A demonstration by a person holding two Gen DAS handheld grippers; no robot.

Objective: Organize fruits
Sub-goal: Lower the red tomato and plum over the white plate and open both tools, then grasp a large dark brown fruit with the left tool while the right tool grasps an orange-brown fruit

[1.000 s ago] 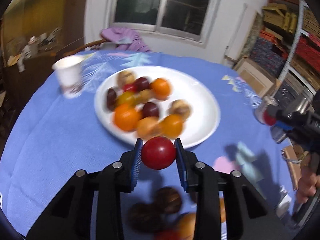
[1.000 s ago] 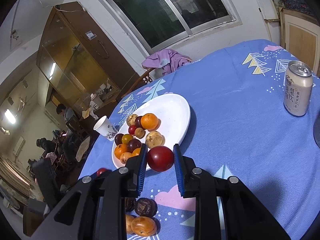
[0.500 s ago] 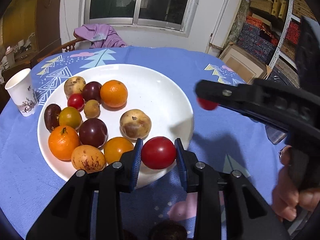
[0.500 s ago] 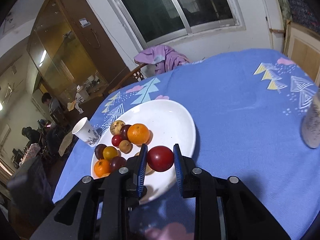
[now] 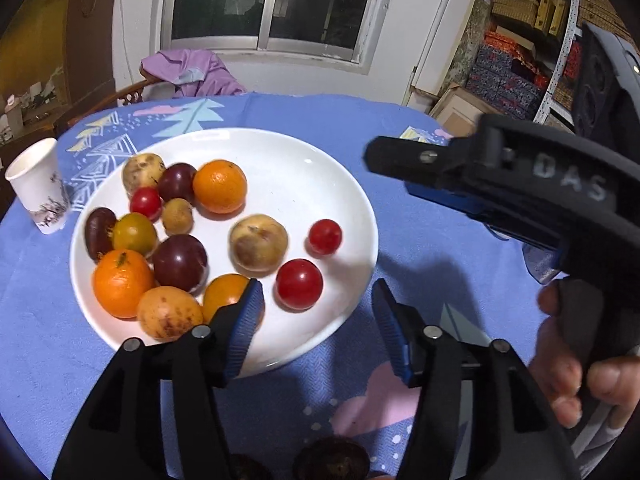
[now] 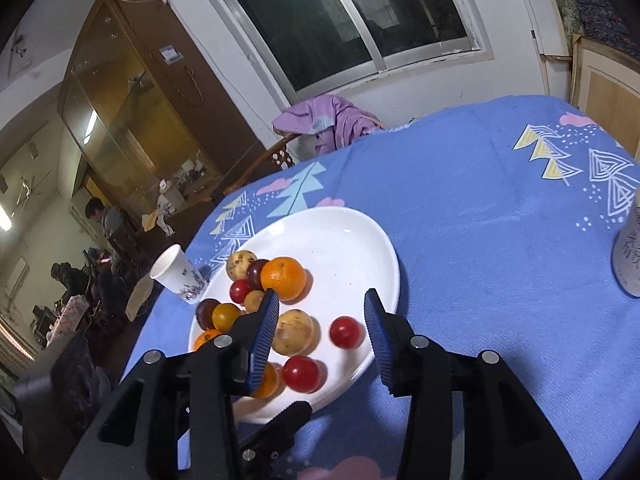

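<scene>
Both tools have just been opening: the left tool [image 5: 318, 316] and right tool [image 6: 322, 326] now stand spread and empty, each red round tomato [image 5: 299, 283] [image 6: 345, 331] released onto the white round plate [image 5: 344, 184].

The plate [image 5: 352, 280] sits on the desk [image 5: 420, 240]; fruits crowd its left half [image 5: 180, 260]; two tomatoes [image 5: 299, 283] lie right of them, one nearer, one farther; a cup [image 5: 38, 188] stands left of the plate; a can [image 6: 630, 256] stands far right.
</scene>
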